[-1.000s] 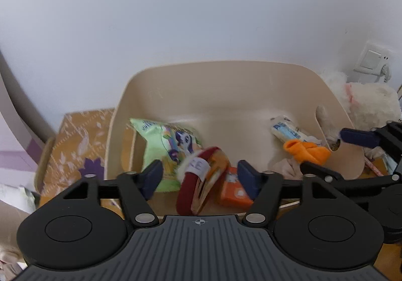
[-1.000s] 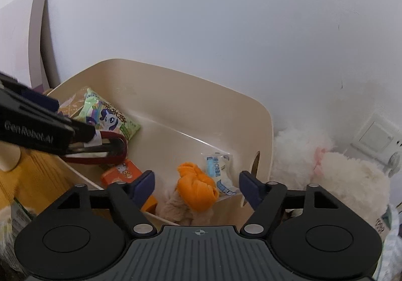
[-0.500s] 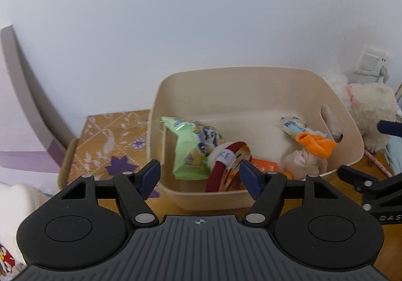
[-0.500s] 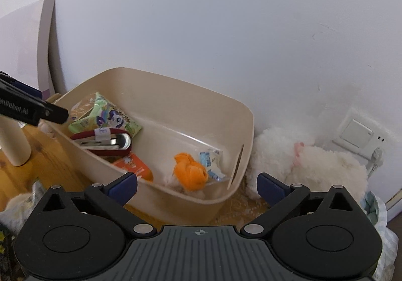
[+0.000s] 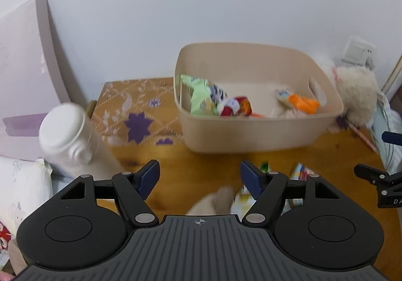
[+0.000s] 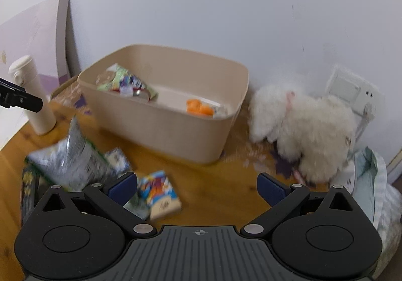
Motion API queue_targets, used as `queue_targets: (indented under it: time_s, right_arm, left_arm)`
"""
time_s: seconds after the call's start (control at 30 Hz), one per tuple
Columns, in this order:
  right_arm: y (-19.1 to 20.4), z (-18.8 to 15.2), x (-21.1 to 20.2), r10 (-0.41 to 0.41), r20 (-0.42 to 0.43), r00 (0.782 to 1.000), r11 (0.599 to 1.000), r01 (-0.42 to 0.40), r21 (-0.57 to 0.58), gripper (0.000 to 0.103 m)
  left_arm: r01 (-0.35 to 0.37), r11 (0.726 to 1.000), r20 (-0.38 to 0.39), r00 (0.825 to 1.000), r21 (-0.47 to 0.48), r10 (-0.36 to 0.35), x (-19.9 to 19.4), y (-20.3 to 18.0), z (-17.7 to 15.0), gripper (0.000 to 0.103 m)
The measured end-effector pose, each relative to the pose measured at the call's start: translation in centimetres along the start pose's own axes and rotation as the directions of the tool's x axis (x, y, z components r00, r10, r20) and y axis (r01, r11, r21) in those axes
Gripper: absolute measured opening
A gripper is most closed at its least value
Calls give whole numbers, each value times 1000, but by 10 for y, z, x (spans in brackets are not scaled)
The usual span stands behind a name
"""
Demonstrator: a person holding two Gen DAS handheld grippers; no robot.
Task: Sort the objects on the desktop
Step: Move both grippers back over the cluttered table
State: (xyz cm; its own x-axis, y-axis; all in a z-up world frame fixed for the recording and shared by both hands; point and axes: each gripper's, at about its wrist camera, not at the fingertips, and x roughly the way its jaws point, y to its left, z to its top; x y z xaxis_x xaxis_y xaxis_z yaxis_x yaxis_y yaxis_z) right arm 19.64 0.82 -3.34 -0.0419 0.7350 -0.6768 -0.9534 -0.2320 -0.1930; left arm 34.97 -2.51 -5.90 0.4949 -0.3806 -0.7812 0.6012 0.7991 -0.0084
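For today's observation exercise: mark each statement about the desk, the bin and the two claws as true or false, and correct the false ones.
1. The beige bin holds an orange item. True.
2. The left claw is clamped on a snack packet. False: it is open and holds nothing.
3. The white plush toy lies inside the bin. False: it sits outside, beside the bin near the wall.
4. Packets, including a colourful one, lie on the wooden desk in front of the bin. True.
5. The right claw is open. True.
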Motion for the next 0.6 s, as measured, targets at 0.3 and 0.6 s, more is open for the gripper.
queue_targets:
  time_s: [0.3,0.6]
  right_arm:
    - [14,-39,-13,49,-40,998,999,-49,23,103]
    - [46,-66,-6,126,-104,987,992,-126,9,103]
  left_arm:
    - [26,1000,-87,996,-15,-27,-15,-10,-49,72]
    - [56,998,-203,977,-38,-62,-7,-25,-98,73]
